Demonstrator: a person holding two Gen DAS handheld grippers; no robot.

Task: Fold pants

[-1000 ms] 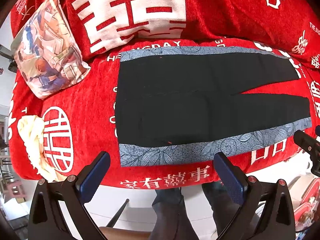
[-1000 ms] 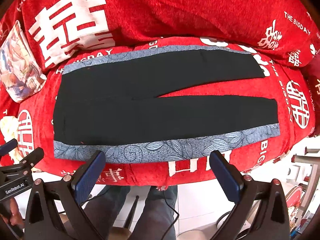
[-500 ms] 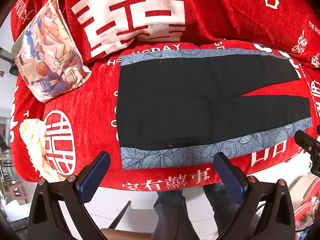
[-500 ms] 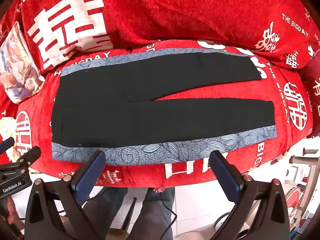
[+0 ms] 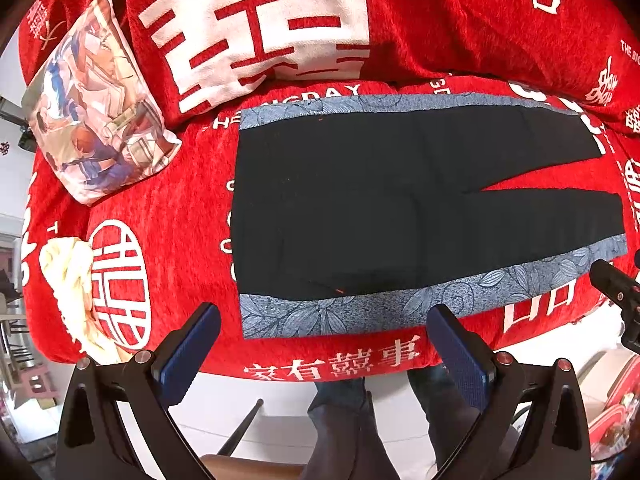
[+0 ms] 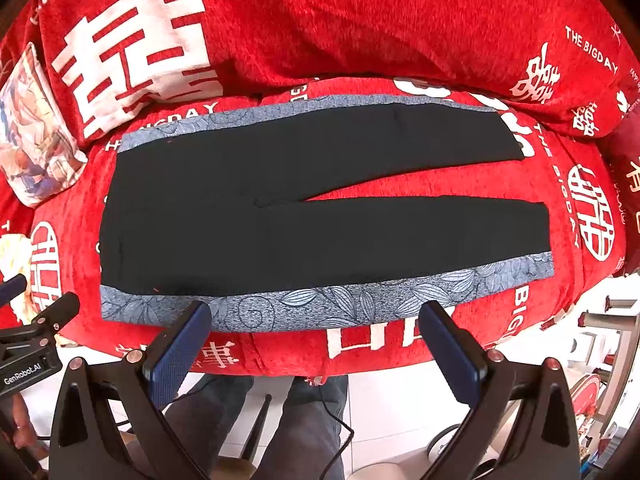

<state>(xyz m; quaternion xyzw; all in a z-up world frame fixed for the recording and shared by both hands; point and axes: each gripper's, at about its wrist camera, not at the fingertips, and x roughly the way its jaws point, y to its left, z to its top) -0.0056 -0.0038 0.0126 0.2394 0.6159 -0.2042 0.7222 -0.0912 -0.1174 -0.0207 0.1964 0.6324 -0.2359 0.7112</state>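
Black pants [image 5: 380,208] with blue-grey patterned side stripes lie flat on a red sofa seat, waist to the left, legs spread apart to the right; they also show in the right wrist view [image 6: 304,216]. My left gripper [image 5: 324,344] is open and empty, hovering just in front of the near stripe by the waist end. My right gripper [image 6: 316,340] is open and empty, in front of the near stripe at mid-leg. The left gripper shows at the left edge of the right wrist view [image 6: 36,332], the right gripper at the right edge of the left wrist view [image 5: 616,288].
The red sofa cover [image 5: 168,240] has white characters; its back cushions [image 6: 360,20] rise behind the pants. A printed pillow [image 5: 96,100] leans at the left. A cream cloth [image 5: 68,276] hangs at the sofa's left front. The person's legs [image 5: 352,420] stand below.
Both grippers have moved slightly closer to the sofa's front edge; the pants have not moved and both grippers stay open.
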